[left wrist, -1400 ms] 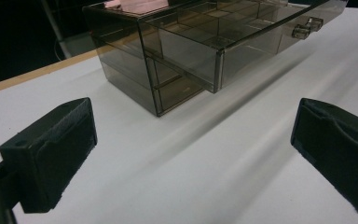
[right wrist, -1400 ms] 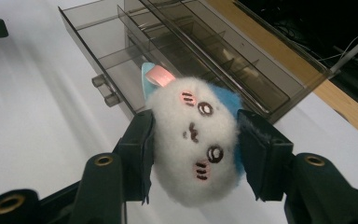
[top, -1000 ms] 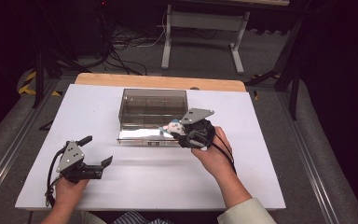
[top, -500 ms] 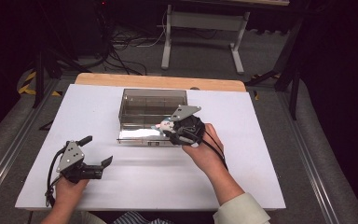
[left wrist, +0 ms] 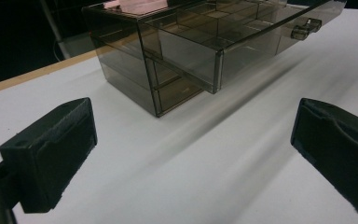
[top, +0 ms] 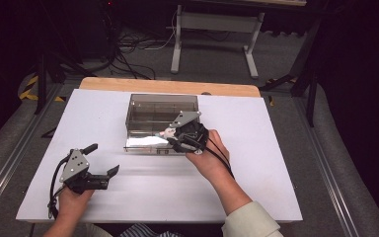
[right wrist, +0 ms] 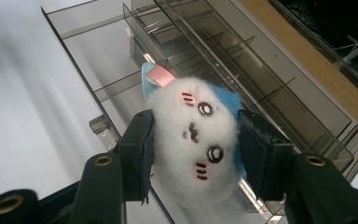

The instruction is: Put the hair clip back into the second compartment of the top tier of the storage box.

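A smoky clear plastic drawer box (top: 163, 111) stands mid-table, its drawer (top: 150, 143) pulled out toward me. My right gripper (top: 173, 137) hovers over the open drawer, shut on a small white plush toy (right wrist: 193, 140) with a drawn face, blue back and pink ear. The toy (top: 167, 133) hangs above the drawer's divided compartments (right wrist: 121, 56). My left gripper (top: 101, 160) rests at the table's near left, open, with bare table between its black pads (left wrist: 53, 149). From there the box (left wrist: 168, 60) lies ahead and apart.
The white table top (top: 286, 148) has free room on both sides of the box. A wooden strip (top: 168, 85) runs along its far edge. Beyond it are cables and a metal stand (top: 214, 24) on the floor.
My right gripper has carried the plush toy left and slightly forward, over the open drawer. The left gripper has stayed where it was.
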